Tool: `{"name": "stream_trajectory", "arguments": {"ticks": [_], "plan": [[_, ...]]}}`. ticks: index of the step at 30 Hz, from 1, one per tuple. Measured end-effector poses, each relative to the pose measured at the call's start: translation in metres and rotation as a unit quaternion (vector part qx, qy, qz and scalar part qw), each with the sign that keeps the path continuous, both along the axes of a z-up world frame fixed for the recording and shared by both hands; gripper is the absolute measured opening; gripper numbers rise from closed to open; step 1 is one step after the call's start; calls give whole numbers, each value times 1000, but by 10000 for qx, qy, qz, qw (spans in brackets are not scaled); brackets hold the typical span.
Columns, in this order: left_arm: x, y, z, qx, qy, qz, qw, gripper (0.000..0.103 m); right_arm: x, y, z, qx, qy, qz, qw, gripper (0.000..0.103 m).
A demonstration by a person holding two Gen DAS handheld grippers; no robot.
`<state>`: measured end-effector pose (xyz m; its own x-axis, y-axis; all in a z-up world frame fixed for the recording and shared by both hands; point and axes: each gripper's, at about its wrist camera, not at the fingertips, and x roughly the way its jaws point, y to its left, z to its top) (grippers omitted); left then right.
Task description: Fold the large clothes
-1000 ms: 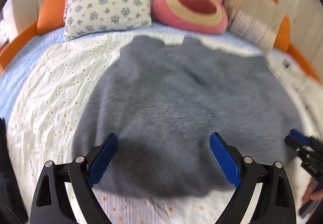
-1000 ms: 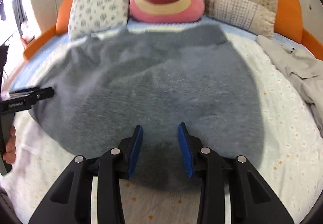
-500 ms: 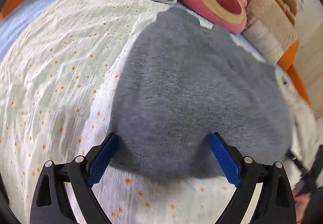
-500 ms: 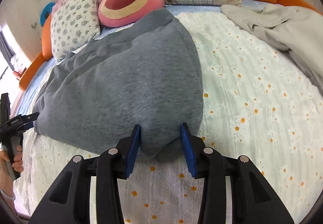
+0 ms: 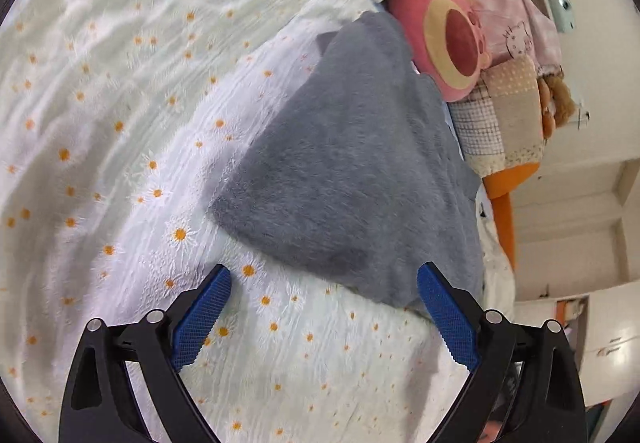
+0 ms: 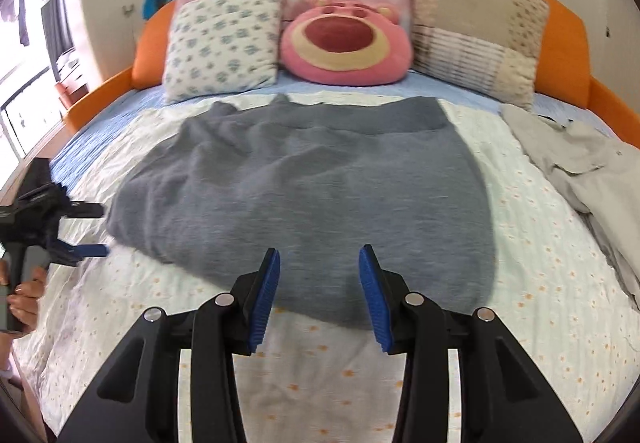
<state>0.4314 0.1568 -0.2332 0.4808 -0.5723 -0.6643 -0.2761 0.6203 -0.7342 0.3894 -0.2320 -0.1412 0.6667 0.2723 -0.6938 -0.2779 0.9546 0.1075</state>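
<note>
The grey sweater (image 6: 304, 199) is being left spread flat on the daisy-print bedspread (image 6: 532, 243), near the pillows (image 6: 224, 39), its left edge rumpled and its hem nearest. Half a second ago the hem was lying between the right gripper (image 6: 318, 283) pads; now it is being cleared, jaws opened slightly and holding nothing. The left gripper (image 5: 324, 307) is being held wide apart, empty, beside the left corner, so a fresh grasp is judged to be coming.

Your near strip of daisy-print bedspread (image 6: 320, 367) lies bare in front of the grey fleece garment (image 6: 320, 187), as does its left side (image 5: 120, 123). On your right, a heap of pale clothes (image 6: 592, 179) crowds the edge. Pillows and a pink bear cushion (image 6: 344, 39) wall off the far end.
</note>
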Motion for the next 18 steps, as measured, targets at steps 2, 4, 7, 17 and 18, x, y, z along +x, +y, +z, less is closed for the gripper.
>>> {"name": "stream_trajectory", "arguments": {"ticks": [2, 4, 7, 17, 18], "plan": [[2, 3, -1, -119, -105, 120, 9998, 96, -4, 7, -4, -50, 13, 93, 9999, 42], [5, 4, 0, -273, -209, 191, 9992, 96, -7, 11, -9, -92, 35, 158, 9998, 42], [12, 2, -5, -400, -163, 234, 9988, 96, -6, 13, -18, -84, 137, 184, 9997, 42], [16, 21, 9, -916, -633, 831, 9903, 97, -2, 6, -23, -14, 152, 107, 9998, 42], [13, 18, 13, -834, -804, 876, 9894, 97, -1, 3, -23, 28, 132, 77, 9999, 42]]}}
